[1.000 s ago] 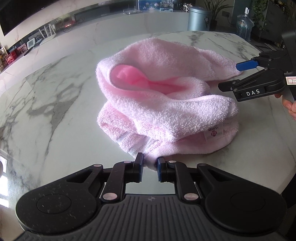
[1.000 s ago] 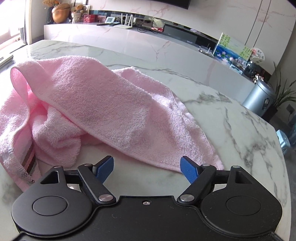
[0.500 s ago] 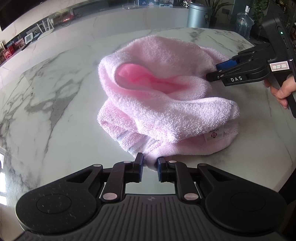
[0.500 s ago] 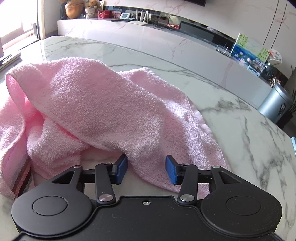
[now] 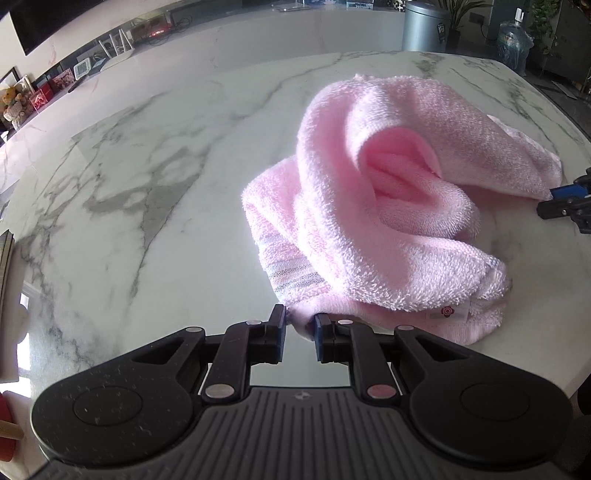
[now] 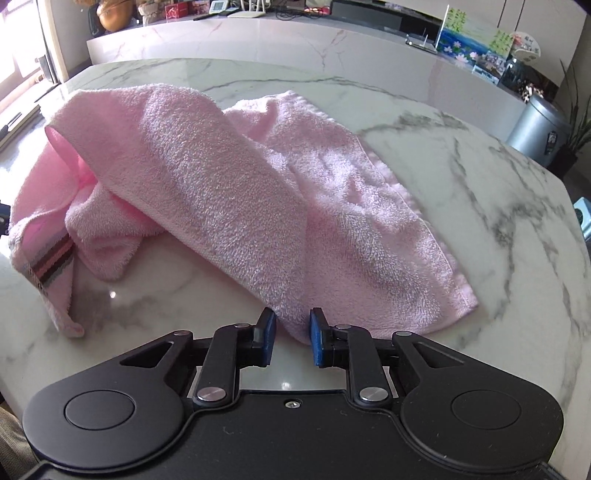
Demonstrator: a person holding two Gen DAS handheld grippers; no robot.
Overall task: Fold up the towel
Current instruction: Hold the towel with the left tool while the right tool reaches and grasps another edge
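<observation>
A pink terry towel (image 5: 388,206) with a striped band lies crumpled on the white marble table (image 5: 147,177). My left gripper (image 5: 300,328) is shut on a near corner of the towel, by the striped band. In the right wrist view the towel (image 6: 258,192) is draped in a long fold, and my right gripper (image 6: 292,332) is shut on its near corner. The right gripper's blue tip also shows in the left wrist view (image 5: 569,195) at the towel's far right corner.
A grey metal bin (image 5: 424,26) and a water jug (image 5: 513,40) stand beyond the table's far edge. A long marble counter (image 6: 295,33) with small items runs behind the table. The table's right edge (image 6: 576,229) is close to the towel.
My right gripper has closed from wide open onto the towel's corner. My left gripper, holding its corner, has shifted left, so the towel now sits further right in its view.
</observation>
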